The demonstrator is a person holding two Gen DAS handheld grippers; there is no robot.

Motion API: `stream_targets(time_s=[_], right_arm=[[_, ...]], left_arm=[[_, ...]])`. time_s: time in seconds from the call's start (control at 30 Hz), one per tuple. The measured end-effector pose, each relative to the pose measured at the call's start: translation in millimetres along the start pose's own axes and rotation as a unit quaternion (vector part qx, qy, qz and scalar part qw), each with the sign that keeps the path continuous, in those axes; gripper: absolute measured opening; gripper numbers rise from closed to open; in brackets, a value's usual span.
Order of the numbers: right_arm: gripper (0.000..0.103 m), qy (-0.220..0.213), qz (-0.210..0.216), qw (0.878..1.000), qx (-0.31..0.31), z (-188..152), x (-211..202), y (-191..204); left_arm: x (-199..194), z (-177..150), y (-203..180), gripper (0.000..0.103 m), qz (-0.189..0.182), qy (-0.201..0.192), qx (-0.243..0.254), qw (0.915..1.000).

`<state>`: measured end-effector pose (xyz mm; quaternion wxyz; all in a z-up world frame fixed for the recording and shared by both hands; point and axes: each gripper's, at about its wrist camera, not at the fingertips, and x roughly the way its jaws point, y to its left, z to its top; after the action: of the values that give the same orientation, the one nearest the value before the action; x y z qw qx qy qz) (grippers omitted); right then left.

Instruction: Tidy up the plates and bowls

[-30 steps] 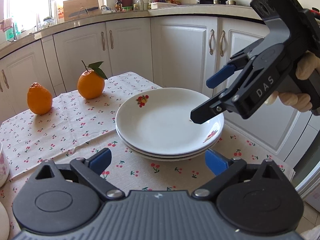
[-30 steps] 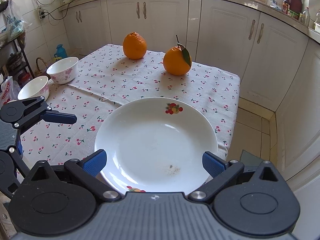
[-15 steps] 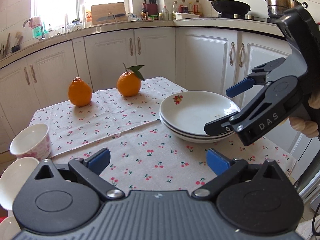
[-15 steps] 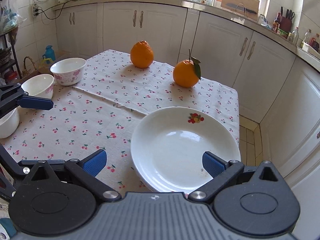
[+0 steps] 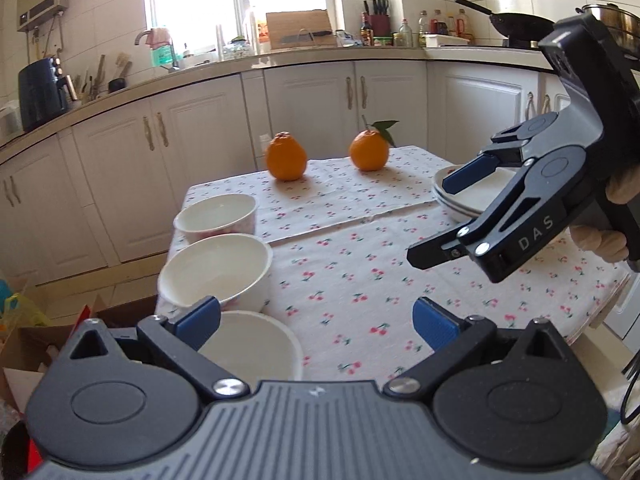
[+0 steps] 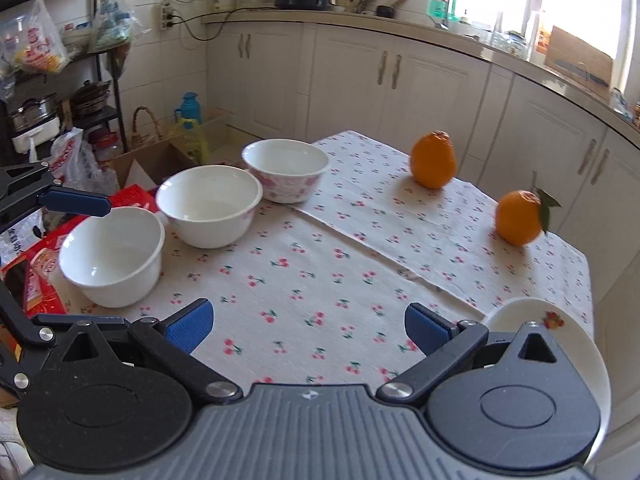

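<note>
Both grippers hang over the cherry-print tablecloth (image 6: 340, 264) with jaws spread wide and empty: the left gripper (image 5: 316, 320) near the bowls, the right gripper (image 6: 308, 322) beside the stacked plates (image 5: 460, 200). Three glossy round bowls line the cloth's edge: a plain white bowl (image 6: 114, 254), a second white bowl (image 6: 208, 204), and a pink-patterned bowl (image 6: 286, 174), possibly floral. Two dimpled oranges (image 6: 434, 160) sit well apart from them.

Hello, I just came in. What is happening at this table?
A person holds a hand-held gripper in each hand, sorting dishes. The left hand-held gripper and the right hand-held gripper are both open and hold nothing. The plates are stacked at one table edge. Three bowls stand separately in a row, not yet stacked. Two oranges sit behind.
</note>
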<state>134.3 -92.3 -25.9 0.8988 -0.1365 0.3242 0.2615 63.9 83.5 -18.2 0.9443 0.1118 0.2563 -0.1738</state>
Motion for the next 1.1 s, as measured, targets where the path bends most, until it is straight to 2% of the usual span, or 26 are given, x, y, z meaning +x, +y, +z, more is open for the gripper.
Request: stream_targets(time_s=[0.13, 0.33, 0.7, 0.83, 0.9, 0.97, 1.03, 1.1], right_arm=[[0.103, -0.012, 0.037, 0.999, -0.018, 16.3, 12.4, 26.7], [0.103, -0.014, 0.088, 0.996, -0.009, 32.6, 28.6, 51.3], [0.103, 0.017, 0.14, 0.99, -0.013, 40.6, 61.0, 79.7], [0.102, 0.028, 0.167, 0.986, -0.012, 42.9, 73.1, 86.3], [0.094, 0.034, 0.176, 0.984, -0.011, 44.0, 78.1, 88.3], [0.092, 0.041, 0.181, 0.983, -0.011, 45.4, 82.4, 89.3], [0.09, 0.043, 0.187, 0.981, -0.01, 45.6, 85.7, 90.1], [0.083, 0.049, 0.194, 0.98, -0.006, 45.6, 89.1, 89.6]], left_arm=[[-9.4, -19.4, 25.5, 0.102, 0.035, 0.017, -0.008, 0.9992], [-5.9, -44.3, 48.2, 0.102, 0.043, 0.037, -0.022, 0.9981], [8.6, -59.7, 56.9, 0.101, 0.001, 0.04, -0.021, 0.999], [11.5, -60.2, 56.9, 0.098, -0.01, 0.04, -0.021, 0.9989], [12.4, -60.0, 58.3, 0.098, -0.016, 0.04, -0.025, 0.9987], [12.4, -59.8, 58.8, 0.097, -0.022, 0.039, -0.027, 0.9986], [13.4, -59.1, 59.6, 0.093, -0.025, 0.039, -0.028, 0.9985], [14.0, -59.2, 60.8, 0.089, -0.028, 0.042, -0.03, 0.9983]])
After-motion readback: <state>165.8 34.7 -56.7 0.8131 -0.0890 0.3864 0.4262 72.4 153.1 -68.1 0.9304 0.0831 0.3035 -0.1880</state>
